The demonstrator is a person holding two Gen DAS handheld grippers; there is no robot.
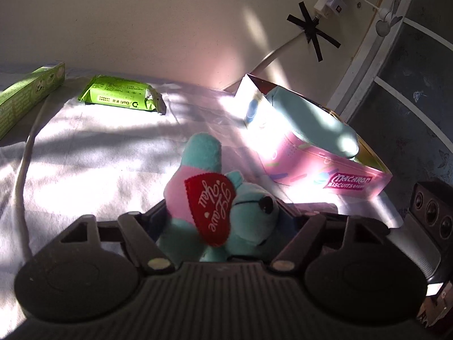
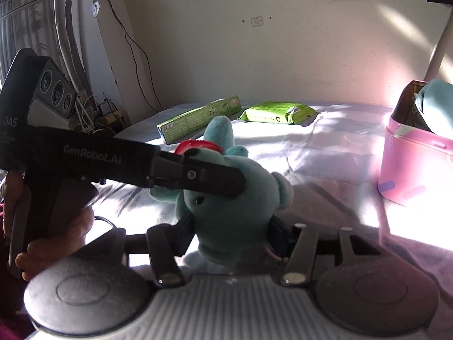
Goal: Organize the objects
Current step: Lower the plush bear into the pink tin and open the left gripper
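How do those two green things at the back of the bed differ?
The green carton is long, narrow and stiff-sided; the green packet is shorter, wider and soft, with crimped ends. The carton lies slantwise; the packet lies flat beside it, apart. Both are green, printed and rest on the white sheet.

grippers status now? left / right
Left gripper: closed on the plush toy.
Right gripper: closed on the same plush toy, at its head.

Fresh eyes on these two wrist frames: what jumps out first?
A teal plush toy with a red heart sits between both hand-held grippers, left and right. At right, an open pink biscuit box holds a teal bundle. At the bed's far edge lie a green packet and a green carton.
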